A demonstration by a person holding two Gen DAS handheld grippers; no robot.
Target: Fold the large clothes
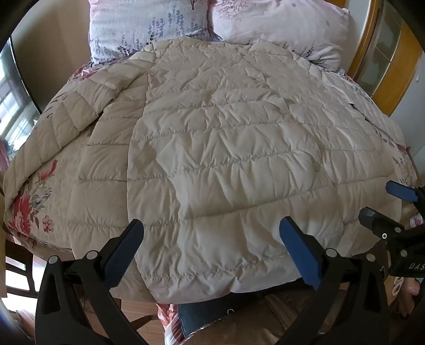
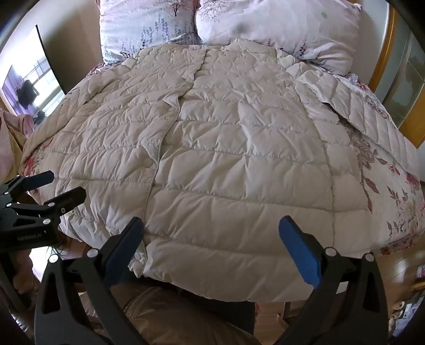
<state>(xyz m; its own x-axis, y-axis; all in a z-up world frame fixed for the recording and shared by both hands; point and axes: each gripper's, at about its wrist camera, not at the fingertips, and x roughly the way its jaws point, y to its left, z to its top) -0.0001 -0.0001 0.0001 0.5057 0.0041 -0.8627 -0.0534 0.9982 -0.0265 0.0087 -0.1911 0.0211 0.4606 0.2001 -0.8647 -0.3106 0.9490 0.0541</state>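
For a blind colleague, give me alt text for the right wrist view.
A cream quilted coat lies spread flat on a floral bedspread, two pillows beyond it. The right gripper hovers open over its near hem; the left gripper is at left.

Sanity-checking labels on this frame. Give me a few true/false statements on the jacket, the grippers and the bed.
1. The cream quilted jacket lies spread on the bed. True.
2. The left gripper is clamped on the jacket hem. False: its jaws are wide open, holding nothing.
3. The right gripper is open. True.
4. Two floral pillows sit beyond the jacket's far end. True.
5. The jacket is already folded into a small square. False: the body is flat and one sleeve lies out to the right.
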